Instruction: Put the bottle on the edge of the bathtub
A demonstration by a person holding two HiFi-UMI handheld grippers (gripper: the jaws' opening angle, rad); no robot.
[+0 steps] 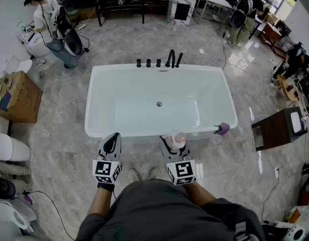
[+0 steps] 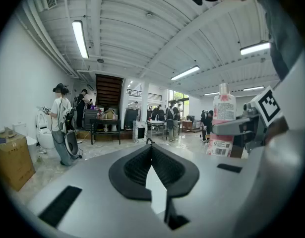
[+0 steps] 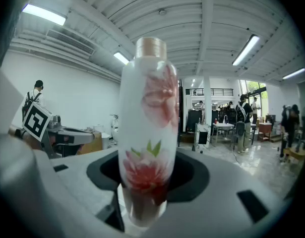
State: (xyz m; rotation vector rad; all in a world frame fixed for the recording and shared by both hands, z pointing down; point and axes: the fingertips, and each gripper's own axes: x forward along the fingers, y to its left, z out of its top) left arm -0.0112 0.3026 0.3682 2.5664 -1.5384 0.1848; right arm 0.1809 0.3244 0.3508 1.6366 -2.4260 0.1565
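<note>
A white bottle [image 1: 177, 139] with pink flower print and a pale cap stands upright between the jaws of my right gripper [image 1: 175, 144], which is shut on it. In the head view the bottle sits just at the near rim of the white bathtub [image 1: 144, 132]. The right gripper view has the bottle [image 3: 147, 133] filling the middle, its lower part pinched between the black pads. My left gripper [image 1: 112, 142] hovers beside it at the same rim, shut and empty. From the left gripper view, the bottle [image 2: 221, 118] shows at the right.
Black faucet fittings [image 1: 163, 62] line the tub's far rim. A purple item [image 1: 223, 129] rests at its near right corner. A cardboard box [image 1: 18, 97] and a toilet [image 1: 8, 147] stand left, a dark cabinet [image 1: 277, 129] right. A person [image 1: 43, 9] is far back left.
</note>
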